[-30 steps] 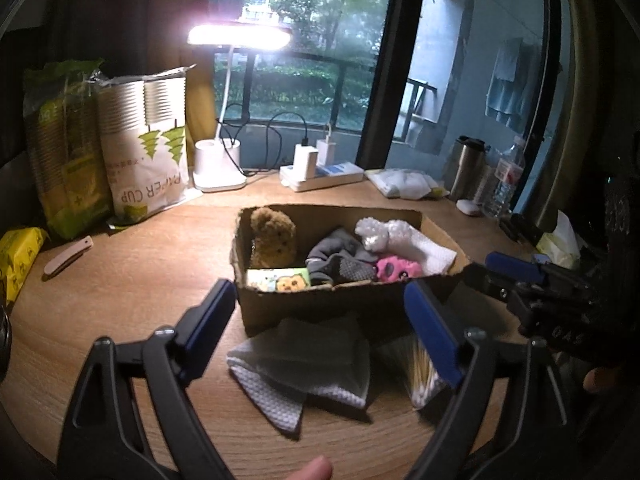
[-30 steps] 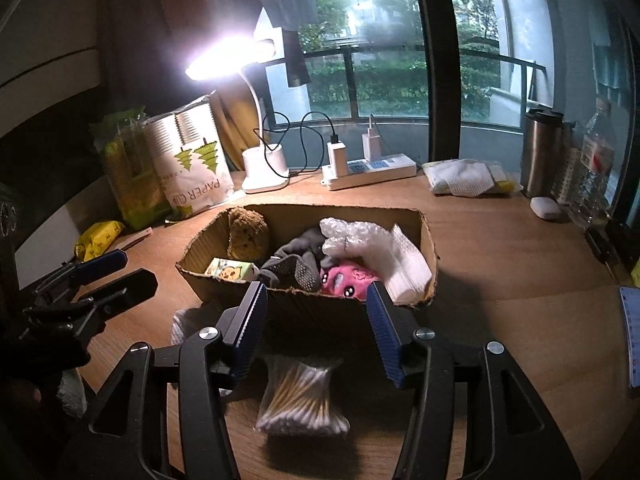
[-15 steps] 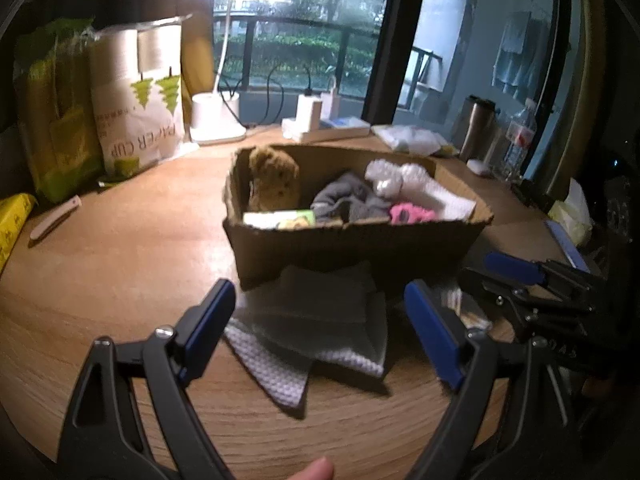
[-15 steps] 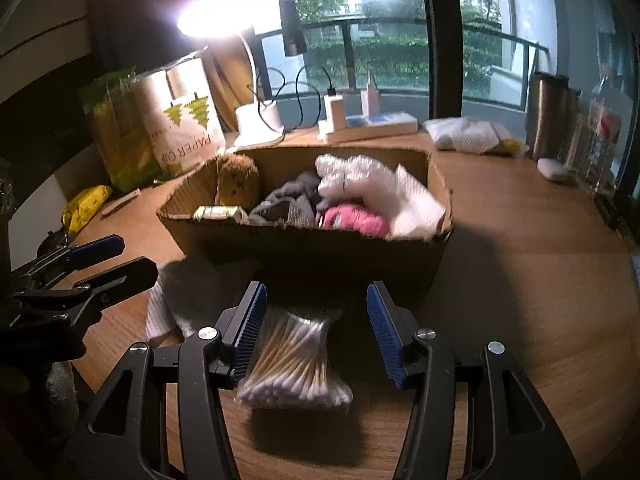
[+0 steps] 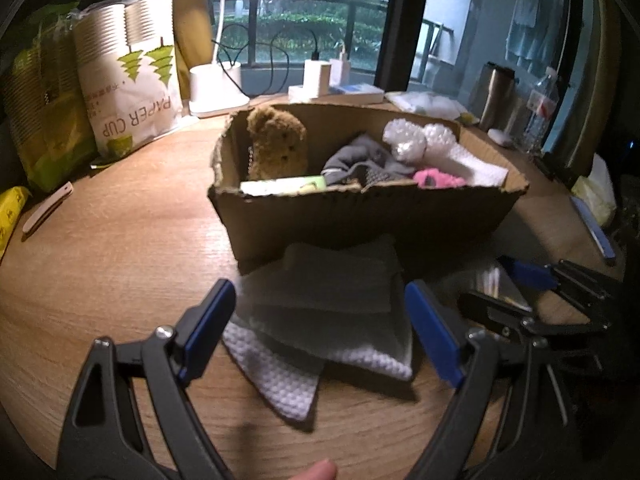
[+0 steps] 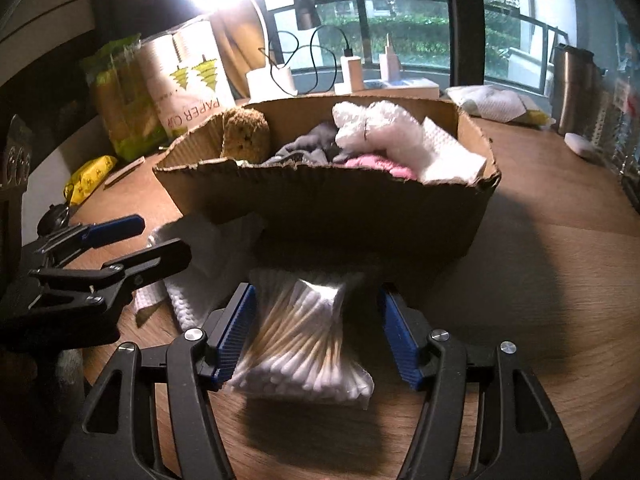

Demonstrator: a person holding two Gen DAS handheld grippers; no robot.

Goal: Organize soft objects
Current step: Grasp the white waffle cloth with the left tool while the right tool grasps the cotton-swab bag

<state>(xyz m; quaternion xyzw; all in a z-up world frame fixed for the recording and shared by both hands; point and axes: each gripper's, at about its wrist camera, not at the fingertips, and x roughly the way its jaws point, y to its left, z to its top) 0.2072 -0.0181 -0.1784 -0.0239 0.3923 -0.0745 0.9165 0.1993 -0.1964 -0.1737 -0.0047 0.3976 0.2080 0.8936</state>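
straddling cotton swab bag (image 6: 304,340) | right gripper (image 6: 316,336) jaws released | left gripper (image 5: 320,332) jaws released over cloth (image 5: 320,320)

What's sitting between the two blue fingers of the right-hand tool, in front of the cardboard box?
A clear bag of cotton swabs lies on the table between the open fingers of the right gripper, just in front of the cardboard box. The right wrist view shows this.
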